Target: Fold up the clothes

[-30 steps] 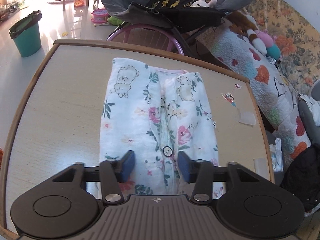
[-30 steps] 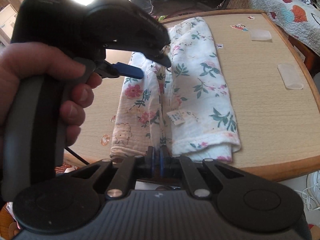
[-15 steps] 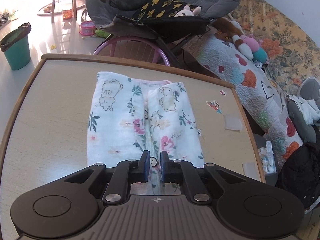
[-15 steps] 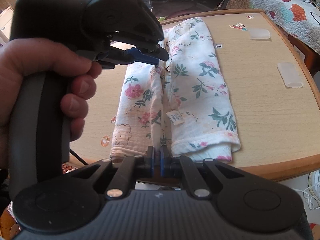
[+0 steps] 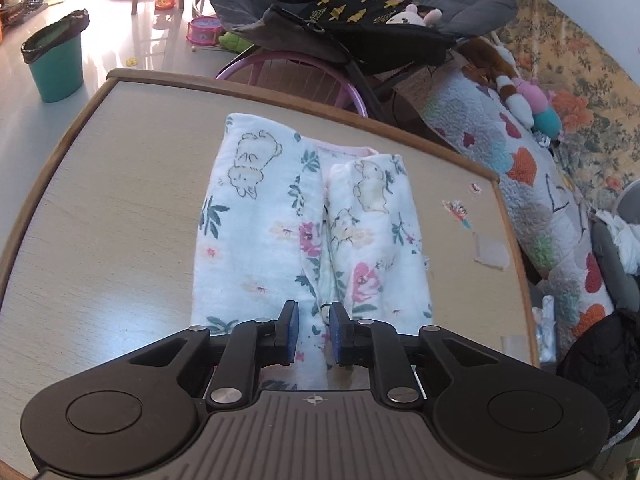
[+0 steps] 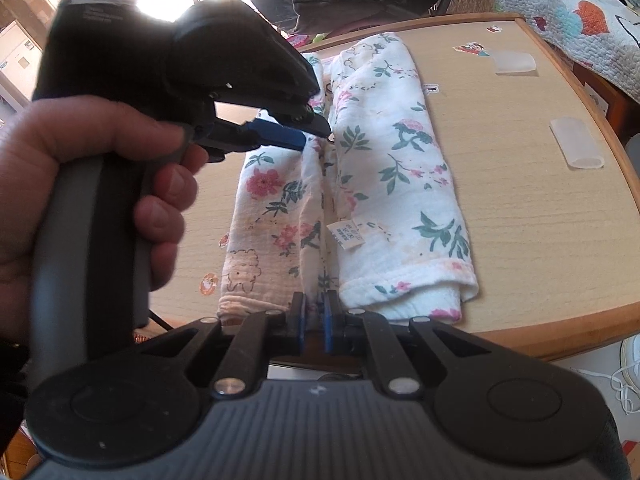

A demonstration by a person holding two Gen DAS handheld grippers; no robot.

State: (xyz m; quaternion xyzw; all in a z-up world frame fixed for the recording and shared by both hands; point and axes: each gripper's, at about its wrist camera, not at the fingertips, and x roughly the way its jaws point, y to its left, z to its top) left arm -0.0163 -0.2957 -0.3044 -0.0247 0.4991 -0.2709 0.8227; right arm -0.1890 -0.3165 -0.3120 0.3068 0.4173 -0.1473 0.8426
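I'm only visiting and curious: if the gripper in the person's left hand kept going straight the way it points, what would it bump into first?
The left gripper would meet the floral garment first, probably its middle seam, which already lies between the fingertips. Depth is hard to judge; it seems angled down onto the table.

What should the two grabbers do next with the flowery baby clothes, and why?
Probably lift one end and carry it over to the other. The flowery garment already lies folded into a long strip on the table, and the left gripper and right gripper sit at its opposite ends, fingers nearly closed around the middle seam.
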